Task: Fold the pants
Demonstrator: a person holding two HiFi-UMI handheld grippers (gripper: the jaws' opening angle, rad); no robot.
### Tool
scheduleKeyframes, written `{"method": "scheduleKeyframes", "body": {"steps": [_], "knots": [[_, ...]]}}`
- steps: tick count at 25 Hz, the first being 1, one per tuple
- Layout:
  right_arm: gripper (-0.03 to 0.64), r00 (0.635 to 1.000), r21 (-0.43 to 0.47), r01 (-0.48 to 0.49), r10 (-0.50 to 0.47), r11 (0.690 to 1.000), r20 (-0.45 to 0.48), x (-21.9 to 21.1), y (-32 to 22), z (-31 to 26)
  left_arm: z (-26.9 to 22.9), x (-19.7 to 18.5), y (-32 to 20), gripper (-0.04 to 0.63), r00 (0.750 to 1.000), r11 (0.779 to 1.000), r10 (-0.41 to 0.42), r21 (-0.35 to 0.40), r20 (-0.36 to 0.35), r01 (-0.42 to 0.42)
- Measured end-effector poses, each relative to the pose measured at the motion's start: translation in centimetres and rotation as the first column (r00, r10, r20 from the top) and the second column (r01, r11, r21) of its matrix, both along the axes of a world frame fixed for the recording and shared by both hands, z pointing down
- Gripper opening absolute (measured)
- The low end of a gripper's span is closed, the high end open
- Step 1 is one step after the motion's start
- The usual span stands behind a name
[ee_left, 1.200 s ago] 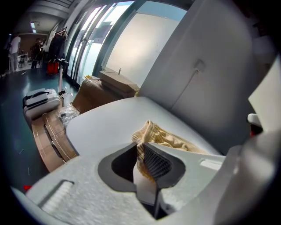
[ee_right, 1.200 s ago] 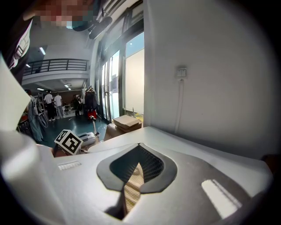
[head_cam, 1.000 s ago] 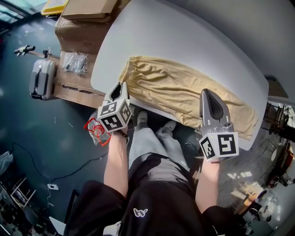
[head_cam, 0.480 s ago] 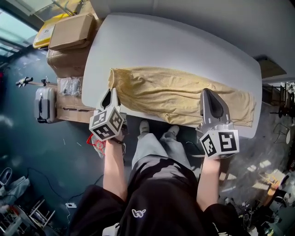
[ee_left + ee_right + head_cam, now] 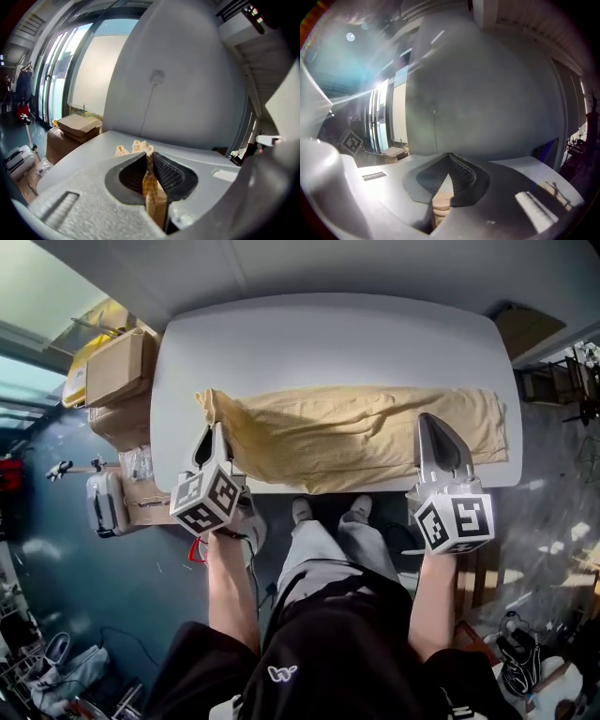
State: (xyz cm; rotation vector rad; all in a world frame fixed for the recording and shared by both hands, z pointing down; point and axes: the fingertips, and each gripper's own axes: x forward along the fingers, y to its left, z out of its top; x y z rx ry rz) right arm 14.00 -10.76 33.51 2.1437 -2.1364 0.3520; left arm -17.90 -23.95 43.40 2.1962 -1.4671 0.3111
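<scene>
Pale grey and round-cornered, the table (image 5: 328, 338) fills the upper part of our head view, with brown cardboard boxes (image 5: 111, 367) beside its left end on the dark blue-grey floor (image 5: 56, 559). Across the near half of the table lie the sand-yellow textured cloth pants (image 5: 361, 427), stretched lengthwise from left to right. Their surface is creased, and their near edge runs along the table's near rim. The left end rises into a small bunched peak, while the right end lies flat close to the table's right edge.

We hold the grey left gripper (image 5: 215, 433) at that raised left end. In its own view the jaws are clamped on a thin pinch of the yellow cloth, which stands up between the black ribbed pads (image 5: 168, 172). Our grey right gripper (image 5: 439, 427) sits on the near edge towards the right end. Its jaws are closed on a fold of the same cloth.
</scene>
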Motion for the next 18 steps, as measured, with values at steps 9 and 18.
{"method": "scheduleKeyframes", "body": {"steps": [9,18], "knots": [[0.005,0.995,0.054,-0.096,0.094,0.994,0.042,8.5,4.6,-0.5,-4.6,12.2,1.6,0.052,0.983,0.98,0.175,0.091,0.054,-0.179],[0.005,0.959,0.077,-0.276,0.269,0.958,0.087,17.3,11.0,-0.1,-6.7,24.8,4.5,0.052,0.929,0.922,0.367,0.111,0.045,-0.37]]}}
